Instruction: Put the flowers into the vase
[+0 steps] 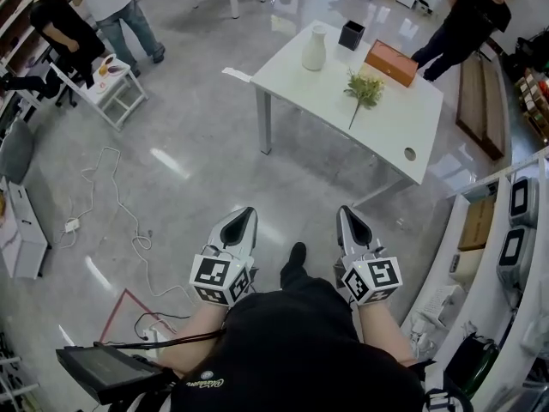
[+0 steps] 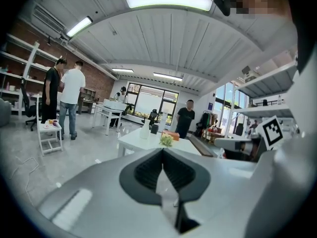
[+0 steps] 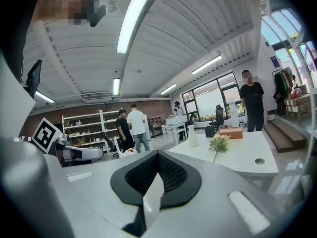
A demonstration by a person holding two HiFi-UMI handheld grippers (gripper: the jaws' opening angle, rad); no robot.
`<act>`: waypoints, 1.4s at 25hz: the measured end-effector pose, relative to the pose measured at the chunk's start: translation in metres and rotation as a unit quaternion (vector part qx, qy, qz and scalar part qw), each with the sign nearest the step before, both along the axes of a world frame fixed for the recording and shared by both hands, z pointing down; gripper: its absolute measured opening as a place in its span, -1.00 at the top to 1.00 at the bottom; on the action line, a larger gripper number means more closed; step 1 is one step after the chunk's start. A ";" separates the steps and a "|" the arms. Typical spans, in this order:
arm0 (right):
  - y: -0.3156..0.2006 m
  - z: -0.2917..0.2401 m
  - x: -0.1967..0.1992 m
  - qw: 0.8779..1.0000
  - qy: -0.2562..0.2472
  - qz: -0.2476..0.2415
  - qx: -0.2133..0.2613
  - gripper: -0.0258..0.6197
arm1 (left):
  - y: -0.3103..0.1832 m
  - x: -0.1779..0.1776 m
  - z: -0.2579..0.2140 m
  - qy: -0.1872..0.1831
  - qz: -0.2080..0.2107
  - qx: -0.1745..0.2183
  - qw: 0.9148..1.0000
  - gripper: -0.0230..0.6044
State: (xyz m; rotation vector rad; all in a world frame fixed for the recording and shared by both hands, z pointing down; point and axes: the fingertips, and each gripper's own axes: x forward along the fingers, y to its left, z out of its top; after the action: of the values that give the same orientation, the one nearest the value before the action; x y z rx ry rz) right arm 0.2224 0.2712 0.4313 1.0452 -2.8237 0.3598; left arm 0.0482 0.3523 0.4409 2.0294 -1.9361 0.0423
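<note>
Both closed, empty: left hand-held gripper (image 1: pixel 246 215), right hand-held gripper (image 1: pixel 347 215); flowers (image 1: pixel 364 87) on table (image 1: pixel 390 131) near vase (image 1: pixel 314 48).

a white table (image 1: pixel 390 131) stands on the grey floor (image 1: pixel 197 136). on it a vase (image 1: pixel 314 48), a black box (image 1: pixel 351 34) and an orange box (image 1: pixel 390 63) stand along the far side. the flowers (image 1: pixel 364 88) lie near the orange box.

A white table (image 1: pixel 386 136) stands on glossy grey floor (image 1: pixel 189 144) under strip lights (image 2: pixel 168 1), with windows (image 2: pixel 148 100) and a seemingly brick wall (image 2: pixel 96 78) beyond.
</note>
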 end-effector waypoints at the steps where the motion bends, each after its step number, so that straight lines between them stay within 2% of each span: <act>1: -0.017 -0.001 -0.001 1.000 0.001 -0.003 -0.001 0.92 | -0.017 0.001 -0.001 0.001 -0.001 -0.001 1.000 0.91; 8: -0.130 -0.015 -0.010 0.999 -0.003 -0.030 0.010 0.92 | -0.126 -0.002 -0.018 -0.005 -0.021 0.014 1.000 0.91; 17: -0.216 -0.010 -0.053 0.999 -0.005 -0.044 0.008 0.92 | -0.204 -0.039 -0.011 0.001 -0.038 0.012 0.999 0.91; 23: -0.279 -0.004 -0.104 1.000 0.000 -0.023 0.004 0.92 | -0.273 -0.097 -0.009 0.003 -0.021 0.018 1.000 0.91; 29: -0.343 -0.016 -0.179 1.000 0.001 0.001 0.008 0.92 | -0.342 -0.173 -0.018 -0.002 0.008 0.014 1.000 0.91; 32: -0.363 -0.021 -0.216 1.000 0.002 0.013 0.008 0.92 | -0.368 -0.211 -0.021 -0.004 0.022 0.008 1.000 0.91; 35: -0.376 -0.023 -0.242 1.000 0.003 0.023 0.006 0.92 | -0.391 -0.230 -0.021 -0.002 0.041 0.003 0.999 0.91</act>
State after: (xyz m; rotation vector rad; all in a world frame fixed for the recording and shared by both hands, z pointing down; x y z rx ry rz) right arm -0.0197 -0.1051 0.4081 1.1120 -2.8037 0.3439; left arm -0.1820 -0.0389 0.4198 2.1132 -1.8565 0.0587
